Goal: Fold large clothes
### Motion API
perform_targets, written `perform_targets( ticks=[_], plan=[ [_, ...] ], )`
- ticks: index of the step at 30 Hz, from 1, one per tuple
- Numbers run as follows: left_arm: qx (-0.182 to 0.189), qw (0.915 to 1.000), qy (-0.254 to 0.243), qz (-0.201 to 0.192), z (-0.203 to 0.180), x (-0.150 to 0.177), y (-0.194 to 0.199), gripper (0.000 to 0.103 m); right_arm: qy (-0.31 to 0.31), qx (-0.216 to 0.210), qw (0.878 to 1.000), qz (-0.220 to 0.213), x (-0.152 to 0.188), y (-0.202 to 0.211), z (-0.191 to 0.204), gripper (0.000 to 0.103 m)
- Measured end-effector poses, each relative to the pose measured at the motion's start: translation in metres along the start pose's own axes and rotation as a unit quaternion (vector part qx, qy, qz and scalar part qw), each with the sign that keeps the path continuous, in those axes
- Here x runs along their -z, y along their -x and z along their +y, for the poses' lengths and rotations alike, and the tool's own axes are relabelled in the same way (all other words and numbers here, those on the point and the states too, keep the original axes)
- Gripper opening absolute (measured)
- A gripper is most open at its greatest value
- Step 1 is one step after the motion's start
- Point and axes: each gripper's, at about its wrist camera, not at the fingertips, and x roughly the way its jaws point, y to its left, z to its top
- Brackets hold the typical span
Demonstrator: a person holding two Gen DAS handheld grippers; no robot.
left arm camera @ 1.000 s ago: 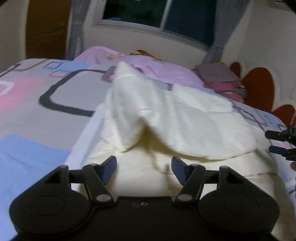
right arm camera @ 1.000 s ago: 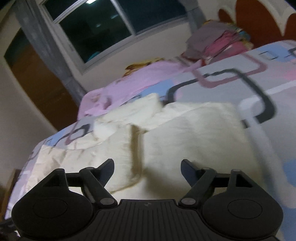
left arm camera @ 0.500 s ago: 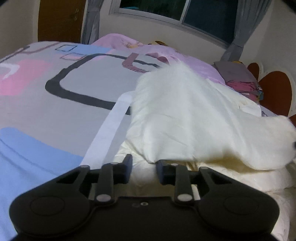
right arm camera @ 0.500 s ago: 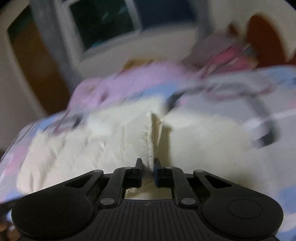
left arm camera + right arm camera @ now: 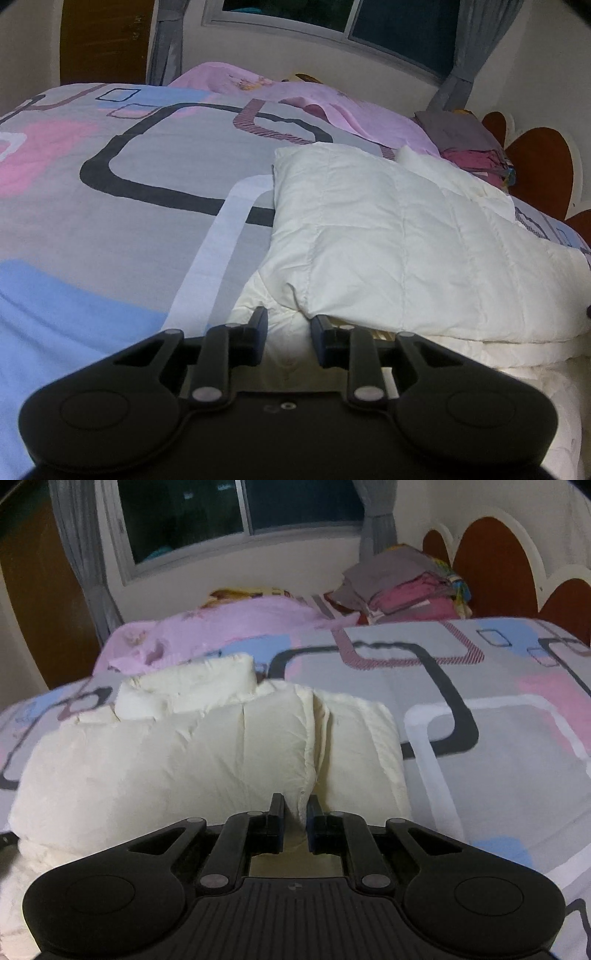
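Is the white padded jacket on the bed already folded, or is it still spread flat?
Partly folded: the white padded jacket has one layer doubled over another, its edge lying on the lower padding, with a seam between two halves.

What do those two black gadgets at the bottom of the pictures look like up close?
Both are matte black plastic. The left gripper has two rounded lobes, slim linkage bars with silvery pivot pins, and fingers with dark blue pads. The right gripper has the same build, plus a ribbed top plate. No cables, hands or sleeves show.
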Motion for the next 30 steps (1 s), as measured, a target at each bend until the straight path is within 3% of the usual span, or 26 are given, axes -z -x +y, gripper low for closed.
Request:
perform_targets(
  ticks=[4,5,6,7,8,11,12,13,15,19,22,27,29,30],
  plan=[
    [0.003,0.9999,-0.008,0.006,0.001,-0.001,0.002,0.031,0.001,-0.004,1.0,-0.003,-0.001,-0.004,-0.002,0.011],
    [0.001,1.0,-0.007,0.003,0.003,-0.003,0.008,0.035,0.003,-0.005,1.0,-0.006,-0.003,0.001,-0.004,0.02],
    [0.0,0.9999,-0.005,-0.009,0.006,-0.004,0.017,0.048,0.004,0.01,1.0,-0.02,-0.005,0.011,-0.006,0.031],
    [-0.006,0.9995,-0.006,-0.03,0.009,-0.005,0.029,0.06,0.005,0.02,0.999,-0.044,-0.006,0.022,-0.008,0.056],
    [-0.014,0.9984,-0.007,-0.055,0.011,-0.006,0.04,0.074,0.004,0.016,0.997,-0.07,-0.008,0.035,-0.012,0.059],
    [0.013,0.9965,-0.008,-0.082,0.006,-0.021,0.05,0.071,0.011,0.003,0.997,-0.082,-0.022,0.038,-0.011,0.058],
    [0.026,0.996,-0.012,-0.084,-0.001,-0.027,0.045,0.069,0.02,-0.001,0.997,-0.08,-0.029,0.033,-0.005,0.053],
    [0.037,0.9954,-0.023,-0.086,-0.012,-0.034,0.038,0.069,0.033,-0.001,0.996,-0.077,-0.036,0.024,0.003,0.042],
    [0.053,0.9936,-0.052,-0.086,-0.036,-0.045,0.021,0.069,0.054,0.004,0.996,-0.07,-0.045,0.003,0.015,0.038],
    [0.059,0.9932,-0.085,-0.052,-0.067,-0.056,-0.025,0.069,0.045,0.017,0.998,-0.031,-0.052,-0.045,0.011,0.038],
    [0.032,0.9948,-0.095,-0.021,-0.067,-0.05,-0.054,0.071,0.048,0.014,0.998,0.025,-0.039,-0.074,0.003,0.038],
    [0.023,0.9933,-0.113,-0.013,-0.063,-0.046,-0.053,0.071,0.078,0.013,0.997,0.018,-0.031,-0.074,0.002,0.038],
    [0.025,0.9941,-0.103,-0.022,-0.056,-0.056,-0.041,0.07,0.092,0.024,0.995,-0.014,-0.035,-0.059,0.004,0.038],
    [0.027,0.9938,-0.1,-0.039,-0.05,-0.062,-0.033,0.076,0.1,0.023,0.994,-0.031,-0.038,-0.052,0.005,0.038]
  ],
)
